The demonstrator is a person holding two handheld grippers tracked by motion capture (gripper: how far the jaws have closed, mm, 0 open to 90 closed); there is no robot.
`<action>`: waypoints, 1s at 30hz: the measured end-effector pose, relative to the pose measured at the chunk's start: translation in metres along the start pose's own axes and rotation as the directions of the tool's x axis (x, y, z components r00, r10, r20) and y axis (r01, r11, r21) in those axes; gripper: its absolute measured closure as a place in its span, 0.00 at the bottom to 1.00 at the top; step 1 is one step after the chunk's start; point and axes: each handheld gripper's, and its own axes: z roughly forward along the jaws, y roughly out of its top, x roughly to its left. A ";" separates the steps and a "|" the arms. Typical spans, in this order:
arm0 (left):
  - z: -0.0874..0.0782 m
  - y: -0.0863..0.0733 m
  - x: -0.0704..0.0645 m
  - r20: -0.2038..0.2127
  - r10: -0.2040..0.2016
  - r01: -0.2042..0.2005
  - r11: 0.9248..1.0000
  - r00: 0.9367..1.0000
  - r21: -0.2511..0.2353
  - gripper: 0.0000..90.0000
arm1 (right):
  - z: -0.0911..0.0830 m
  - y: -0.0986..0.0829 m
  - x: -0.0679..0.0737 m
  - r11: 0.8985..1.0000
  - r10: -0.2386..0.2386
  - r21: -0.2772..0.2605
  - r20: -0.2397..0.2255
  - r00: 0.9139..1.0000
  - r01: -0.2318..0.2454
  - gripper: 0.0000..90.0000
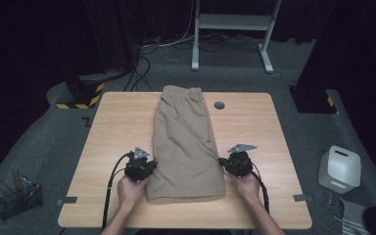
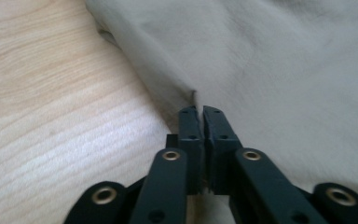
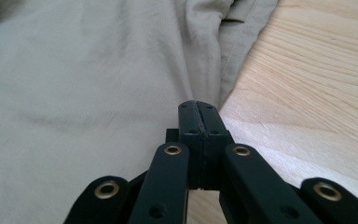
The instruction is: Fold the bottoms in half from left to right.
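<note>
Khaki shorts lie flat down the middle of the wooden table, waistband at the far end, leg hems near me. My left gripper sits at the shorts' left edge, near the hem. In the left gripper view the left gripper is shut, with a small ridge of the shorts pinched at its tip. My right gripper sits at the right edge, level with the left one. In the right gripper view the right gripper is shut at the edge of the shorts, beside bare table.
A grey round grommet is set in the table right of the waistband. On the floor stand a white container at right, a wire basket at left, and a yellow-and-black striped box behind the table. A white desk frame stands farther back.
</note>
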 end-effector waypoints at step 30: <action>-0.002 0.004 0.005 0.010 0.016 -0.016 1.000 1.000 0.016 0.99 | 0.006 0.016 -0.005 0.999 0.000 -0.048 0.072 0.997 0.003 1.00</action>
